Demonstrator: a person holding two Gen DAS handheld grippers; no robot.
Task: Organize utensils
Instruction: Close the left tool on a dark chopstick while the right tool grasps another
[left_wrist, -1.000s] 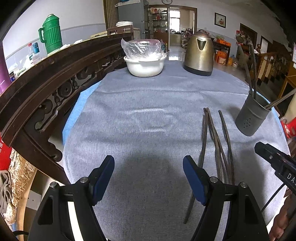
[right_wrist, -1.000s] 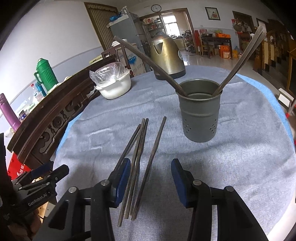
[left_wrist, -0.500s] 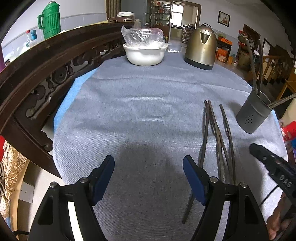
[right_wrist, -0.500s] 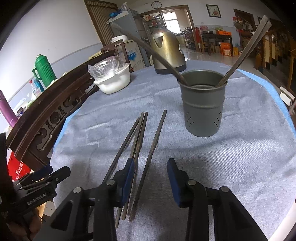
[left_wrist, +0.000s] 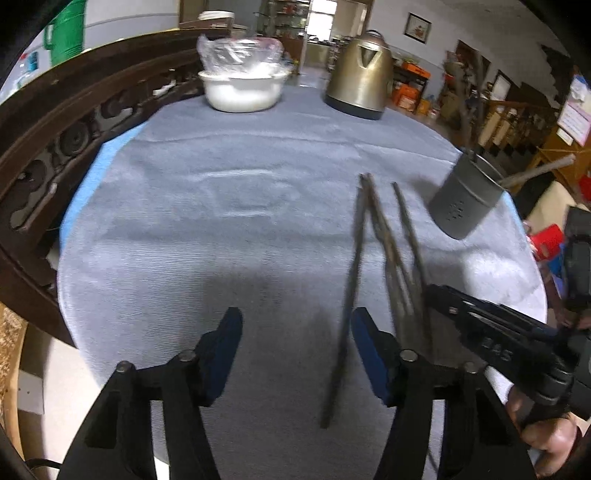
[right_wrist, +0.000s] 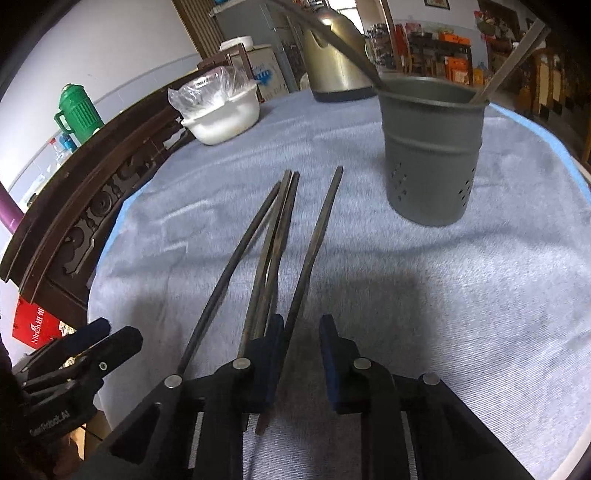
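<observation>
Four long thin dark chopsticks (right_wrist: 284, 236) lie on the grey-blue woven tablecloth (right_wrist: 443, 295), roughly parallel, tips pointing toward the far side; three bunch together and partly overlap, the fourth, rightmost chopstick (right_wrist: 314, 240) sits just beside them. The dark grey perforated metal utensil holder (right_wrist: 432, 147) stands upright nearby to the right, already holding a few sticks that lean out of it.

The right gripper (right_wrist: 301, 354) is low over the near ends, jaws partly open with a narrow gap, nothing clamped; the rightmost chopstick's near end runs into that gap, its left pad sitting over the bunch. The left gripper (left_wrist: 295, 350) hovers wide open and empty over bare cloth, left of the sticks.

Handling: light, rigid, narrow rods, probably smooth and a bit slippery, so they will roll or pivot if pinched off-centre. Material hard to tell through the blur, maybe dark wood or metal. Best hold looks like near the thick end, pads square across the shaft, one stick at a time; the overlapped bunch risks dragging neighbours along. Soft cloth gives some room for the pads to get under.

A white bowl covered in clear plastic (left_wrist: 242, 88) and a brass-coloured electric kettle (left_wrist: 360, 74) stand at the far side, well apart.
</observation>
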